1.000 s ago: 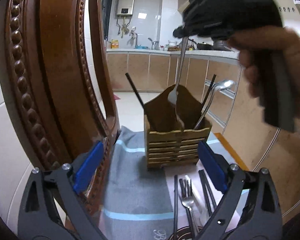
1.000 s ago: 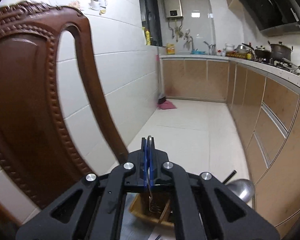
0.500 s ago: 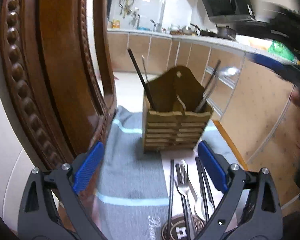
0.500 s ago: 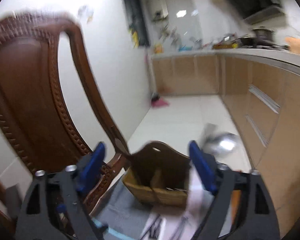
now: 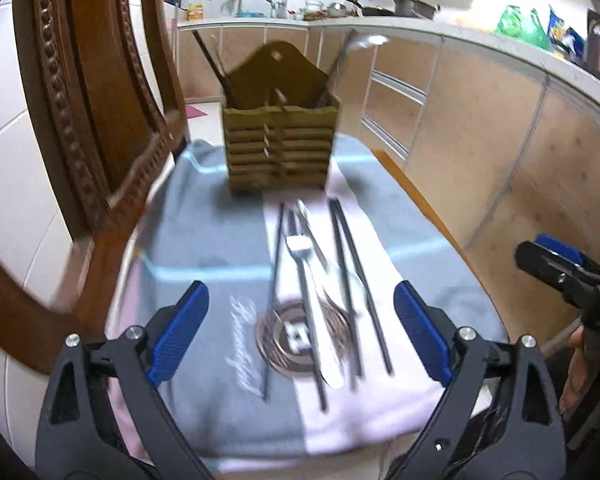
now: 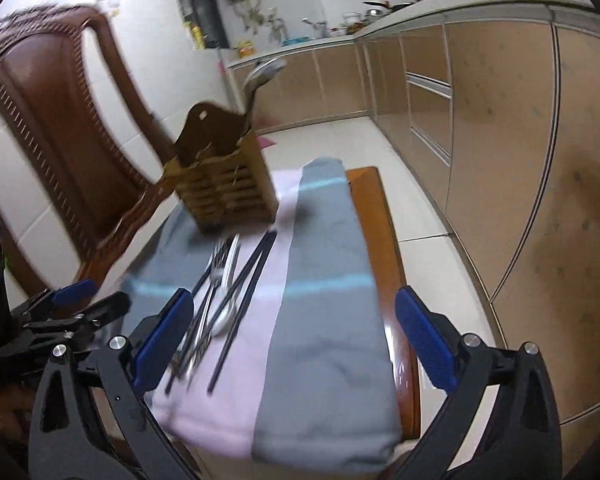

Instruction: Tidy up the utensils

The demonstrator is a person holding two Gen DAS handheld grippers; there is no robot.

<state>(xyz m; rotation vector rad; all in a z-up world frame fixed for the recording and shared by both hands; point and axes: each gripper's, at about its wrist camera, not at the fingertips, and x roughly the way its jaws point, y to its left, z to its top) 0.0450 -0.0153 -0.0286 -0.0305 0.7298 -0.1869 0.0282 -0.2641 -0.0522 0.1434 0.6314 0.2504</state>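
Both grippers are spread wide and hold nothing: left gripper hangs over the near end of the cloth, right gripper over the cloth's right part. Each shows in the other's view only partly, cut by the frame edge.

Loose utensils lie side by side on the cloth's pink stripe, between the caddy and the near edge: a fork, a spoon partly under other pieces, black chopsticks to the right, one thin dark stick to the left. Motion blur smears them; exact count unclear, maybe six or seven pieces.

Caddy stands upright at the far end of the cloth. Sticking out: a ladle at right, dark sticks at left; lower ends hidden inside. Middle compartment holds something small, hard to make out.

Chair back at left, cropped at the top. Cabinets at right.
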